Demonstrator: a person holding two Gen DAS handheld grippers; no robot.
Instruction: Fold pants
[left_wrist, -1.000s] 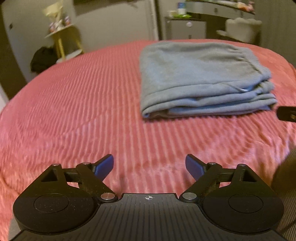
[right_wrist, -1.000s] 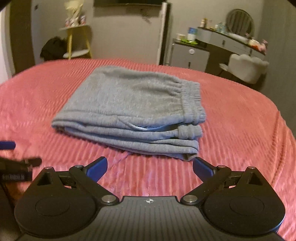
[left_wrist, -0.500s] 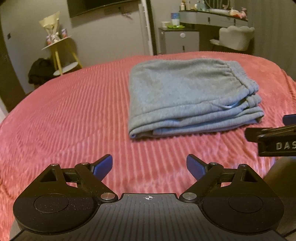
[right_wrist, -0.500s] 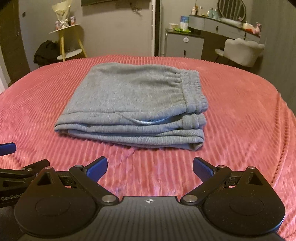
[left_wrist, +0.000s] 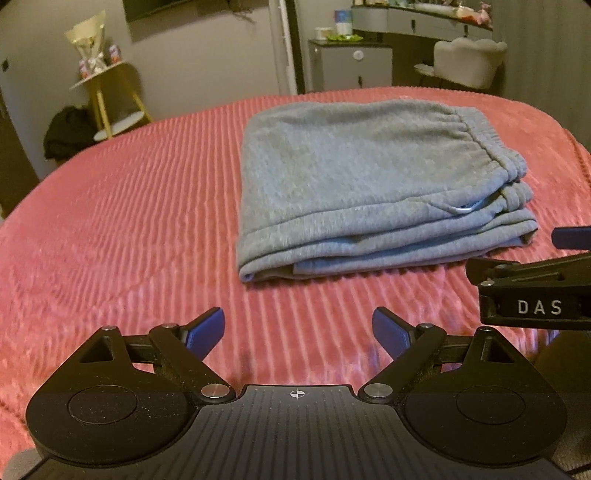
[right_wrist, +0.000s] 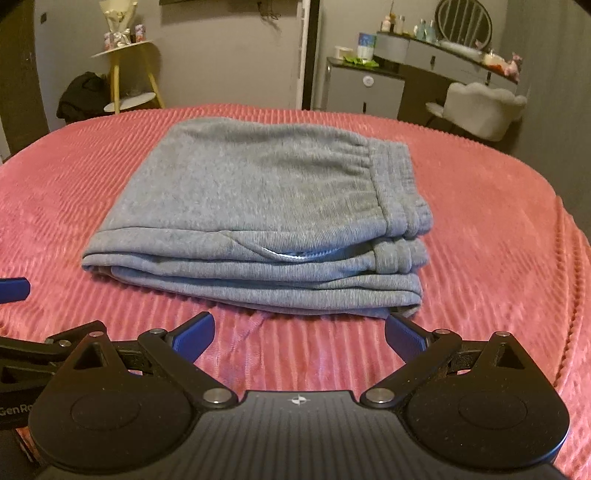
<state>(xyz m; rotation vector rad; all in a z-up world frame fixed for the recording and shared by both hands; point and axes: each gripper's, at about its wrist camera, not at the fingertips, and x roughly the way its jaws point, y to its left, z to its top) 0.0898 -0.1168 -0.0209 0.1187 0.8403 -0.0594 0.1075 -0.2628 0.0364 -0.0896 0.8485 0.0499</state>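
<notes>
A bed (right_wrist: 480, 229) with a ribbed pink-red cover fills the foreground. Beyond the bed, a grey wall (right_wrist: 229, 55) closes the dim room. Left of the bed's far edge stands a yellow-legged side table (right_wrist: 127, 74) with a dark bundle (right_wrist: 83, 96) beside it. Right of the far edge are a grey cabinet (right_wrist: 364, 90), a vanity with a round mirror (right_wrist: 463, 18) and a pale cushioned chair (right_wrist: 480, 107).

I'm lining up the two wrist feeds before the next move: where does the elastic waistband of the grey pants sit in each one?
Left wrist: the waistband runs down the right edge of the folded pants, upper right of the picture.
Right wrist: the waistband is on the right end of the pile, right of centre.
Shared landmark: the yellow-legged side table, upper left in both.
</notes>
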